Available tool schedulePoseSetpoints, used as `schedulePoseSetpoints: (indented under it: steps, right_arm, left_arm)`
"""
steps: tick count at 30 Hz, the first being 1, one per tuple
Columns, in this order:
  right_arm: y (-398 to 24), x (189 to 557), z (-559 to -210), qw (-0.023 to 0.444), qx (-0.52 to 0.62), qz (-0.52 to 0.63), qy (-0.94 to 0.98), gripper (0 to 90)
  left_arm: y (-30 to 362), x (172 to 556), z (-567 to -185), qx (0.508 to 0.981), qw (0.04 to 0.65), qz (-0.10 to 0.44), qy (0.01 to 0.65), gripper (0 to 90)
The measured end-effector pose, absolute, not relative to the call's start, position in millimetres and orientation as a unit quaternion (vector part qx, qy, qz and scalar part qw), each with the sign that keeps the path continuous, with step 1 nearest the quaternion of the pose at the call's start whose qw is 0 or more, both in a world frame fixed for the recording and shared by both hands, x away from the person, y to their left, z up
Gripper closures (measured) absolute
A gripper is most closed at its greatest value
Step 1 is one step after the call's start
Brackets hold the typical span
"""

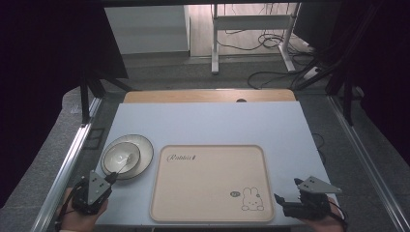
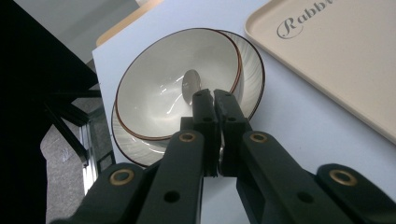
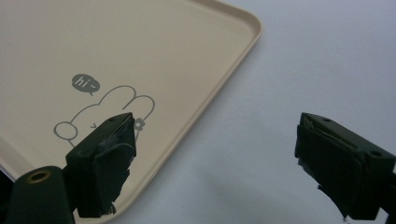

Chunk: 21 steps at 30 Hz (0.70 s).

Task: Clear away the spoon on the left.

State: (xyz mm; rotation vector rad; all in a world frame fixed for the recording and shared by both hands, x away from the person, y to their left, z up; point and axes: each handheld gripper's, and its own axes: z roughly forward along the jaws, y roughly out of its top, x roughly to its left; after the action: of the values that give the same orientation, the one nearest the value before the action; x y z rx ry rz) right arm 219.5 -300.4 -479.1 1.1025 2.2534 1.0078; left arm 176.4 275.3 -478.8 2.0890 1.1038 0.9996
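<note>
While your left gripper (image 1: 111,178) sits at the near left corner of the table (image 1: 208,121), its jaws are clenched on the handle of a spoon (image 2: 190,83); in the left gripper view the two black jaws meet almost flush, with a sliver of metal showing between the pads, and the spoon's head lies in the bottom of the bowl (image 2: 154,93). No earlier frame to compare against, so that's just the current state. The bowl is white with a thin brown rim and sits on a ribbed white plate (image 2: 254,70), stacked off-centre so more of the plate shows on the tray side. In the high view the bowl (image 1: 121,157) and plate (image 1: 144,150) are on the left part of the white table, just beside the left edge of the tray (image 1: 208,159), not touching it as far as I can tell. The tray is beige, rectangular, rounded corners, "Rabbit" lettering at the far left, rabbit drawing (image 1: 252,199) with a "hi~" bubble at the near right corner. Your right gripper (image 1: 285,200) is at the near right corner of the table, just off the tray's right edge; in the right gripper view its jaws are released, spread wide, with bare table between them, and the left jaw overlaps the tray's corner (image 3: 140,70) by the rabbit drawing. The right pads touch neither tray nor table that I can see.
</note>
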Motion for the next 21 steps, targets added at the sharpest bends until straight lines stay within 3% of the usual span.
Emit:
schedulePoseSetpoints:
  steps: [21]
  right_arm:
    - [-299.3, 218.7, -478.2, 0.219, 0.398, 0.366, 0.812, 12.5]
  left_arm:
    - [266.8, 168.3, -454.8, 0.761, 0.318, 0.406, 0.392, 89.8]
